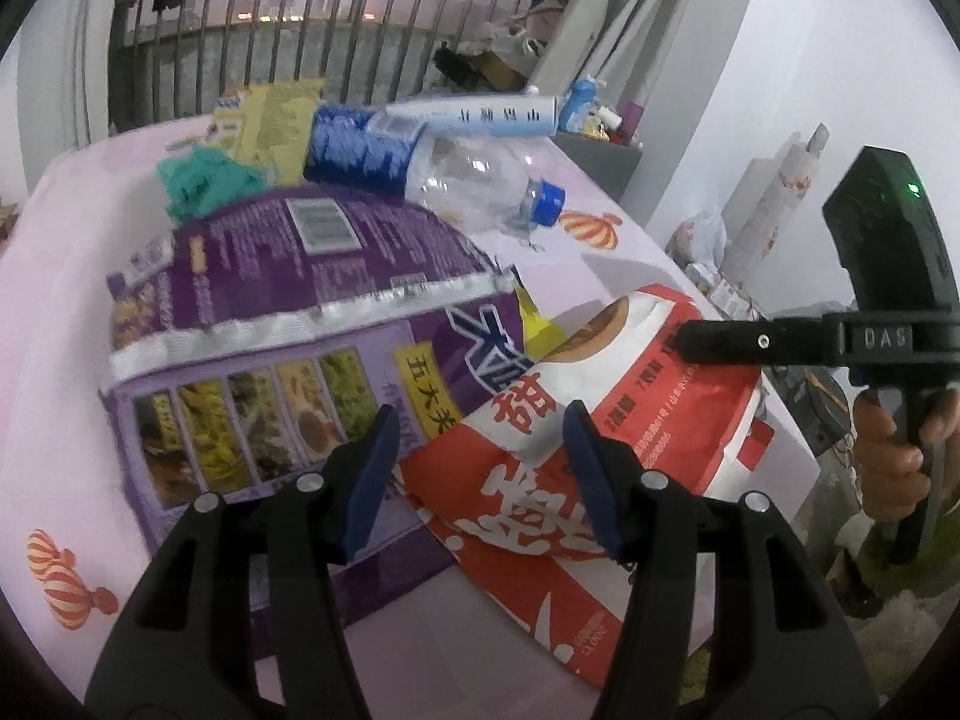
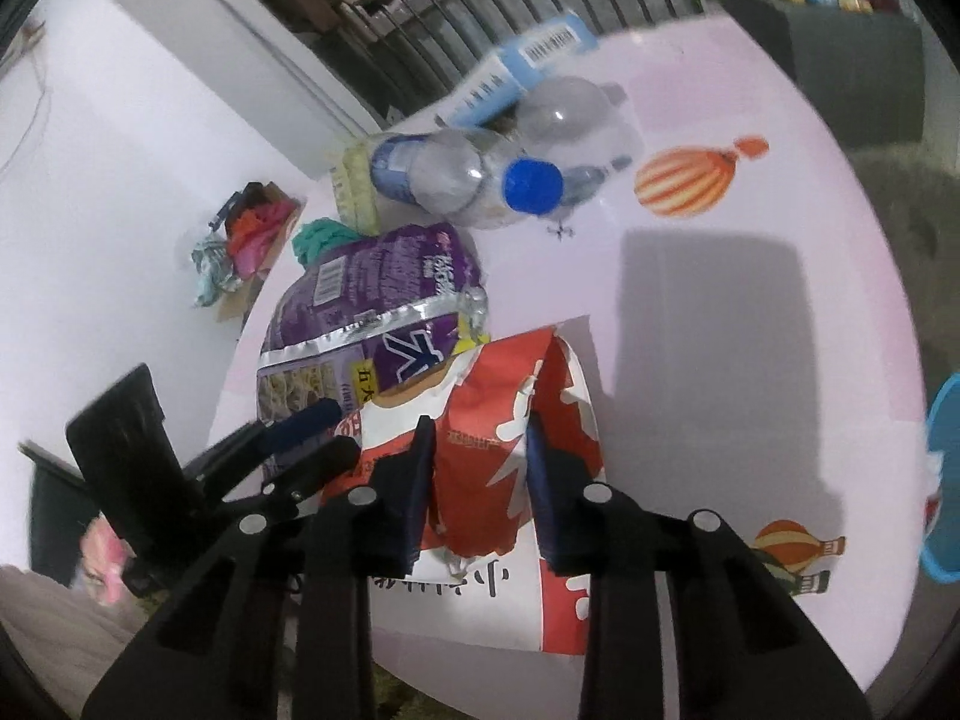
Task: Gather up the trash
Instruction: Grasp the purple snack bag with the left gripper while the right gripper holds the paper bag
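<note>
Pink tablecloth [image 2: 750,312] under a crumpled red-and-white bag [image 2: 480,462].

I worked in a lived-in home: a balloon-print tablecloth [image 1: 72,276], laundry hung above the far balcony railing [image 1: 288,30], curtains [image 1: 636,12] at right.

Background items, non-task

Pink tablecloth [image 2: 720,312] printed with striped hot-air balloons [image 2: 684,180]; metal railing [image 1: 288,54] far behind; grey cabinet [image 1: 594,150] far right; blue basin [image 2: 942,480] at right edge.
</note>
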Tool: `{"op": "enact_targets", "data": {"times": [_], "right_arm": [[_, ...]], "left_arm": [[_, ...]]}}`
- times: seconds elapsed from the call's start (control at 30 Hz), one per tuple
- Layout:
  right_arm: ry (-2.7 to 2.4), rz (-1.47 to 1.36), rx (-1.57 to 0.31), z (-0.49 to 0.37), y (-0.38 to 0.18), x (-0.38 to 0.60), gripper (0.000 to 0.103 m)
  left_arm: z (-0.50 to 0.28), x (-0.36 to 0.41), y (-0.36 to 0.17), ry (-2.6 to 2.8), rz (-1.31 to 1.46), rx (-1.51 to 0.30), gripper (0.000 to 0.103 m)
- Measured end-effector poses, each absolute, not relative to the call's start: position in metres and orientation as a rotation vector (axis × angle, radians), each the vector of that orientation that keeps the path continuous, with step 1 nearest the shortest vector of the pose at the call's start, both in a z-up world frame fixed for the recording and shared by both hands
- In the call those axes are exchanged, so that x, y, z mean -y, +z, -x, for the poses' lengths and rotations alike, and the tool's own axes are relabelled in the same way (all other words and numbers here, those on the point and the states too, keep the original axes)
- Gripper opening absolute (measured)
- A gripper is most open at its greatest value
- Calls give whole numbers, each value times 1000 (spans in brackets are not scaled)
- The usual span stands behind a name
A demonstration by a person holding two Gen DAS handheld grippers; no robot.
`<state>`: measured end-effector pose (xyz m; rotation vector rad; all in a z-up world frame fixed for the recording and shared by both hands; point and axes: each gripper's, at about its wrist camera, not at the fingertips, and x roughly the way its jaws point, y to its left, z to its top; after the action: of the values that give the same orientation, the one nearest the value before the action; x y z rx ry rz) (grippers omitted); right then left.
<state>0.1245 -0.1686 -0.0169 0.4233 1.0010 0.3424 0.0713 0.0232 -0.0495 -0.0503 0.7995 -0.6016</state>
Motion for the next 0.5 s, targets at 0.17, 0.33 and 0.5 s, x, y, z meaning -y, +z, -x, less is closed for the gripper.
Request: {"op": "enact_targets", "data": {"times": [0.17, 0.33, 0.5], "right_arm": [[426, -505, -932, -121, -2, 178, 27], [441, -553, -927, -136, -8, 176, 27], [394, -499, -964, -151, -24, 164, 27]], "left_arm": [[-62, -42, -20, -587, 78, -692, 53], [-62, -82, -3, -507, 156, -662, 53], [-77, -135, -12, -342, 267, -719, 54]]}}
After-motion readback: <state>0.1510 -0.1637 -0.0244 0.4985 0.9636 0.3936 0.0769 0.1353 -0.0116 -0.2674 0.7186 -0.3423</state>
